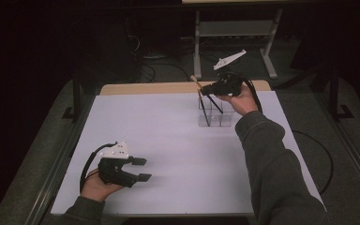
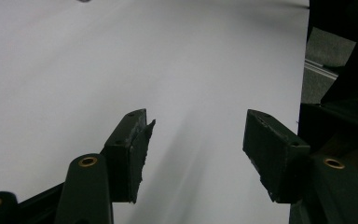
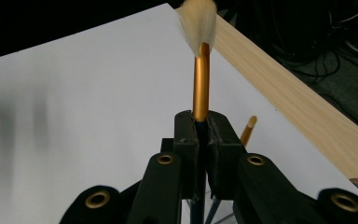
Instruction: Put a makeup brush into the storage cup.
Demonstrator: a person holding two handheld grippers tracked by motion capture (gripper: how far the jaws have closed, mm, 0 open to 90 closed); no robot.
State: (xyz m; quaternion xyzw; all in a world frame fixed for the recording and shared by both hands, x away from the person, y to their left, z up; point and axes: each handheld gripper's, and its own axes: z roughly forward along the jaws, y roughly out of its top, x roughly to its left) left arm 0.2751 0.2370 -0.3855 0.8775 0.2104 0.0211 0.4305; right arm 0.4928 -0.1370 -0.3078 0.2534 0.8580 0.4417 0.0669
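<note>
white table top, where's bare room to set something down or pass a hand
The white table top is bare across its middle, between the left gripper near the front left and the clear holder at the back right. It is crowded only there, where the right gripper grips a brush above the holder.

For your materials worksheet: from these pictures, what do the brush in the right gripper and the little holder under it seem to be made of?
Brush: the collar looks like gold-coloured metal, smooth with a soft sheen; the pale tuft looks like soft hair or fibre, with fuzzy edges; the handle is dark, material unclear. Holder: likely clear plastic or acrylic, since the white table shows through its walls. The right gripper is shut on the brush.
</note>
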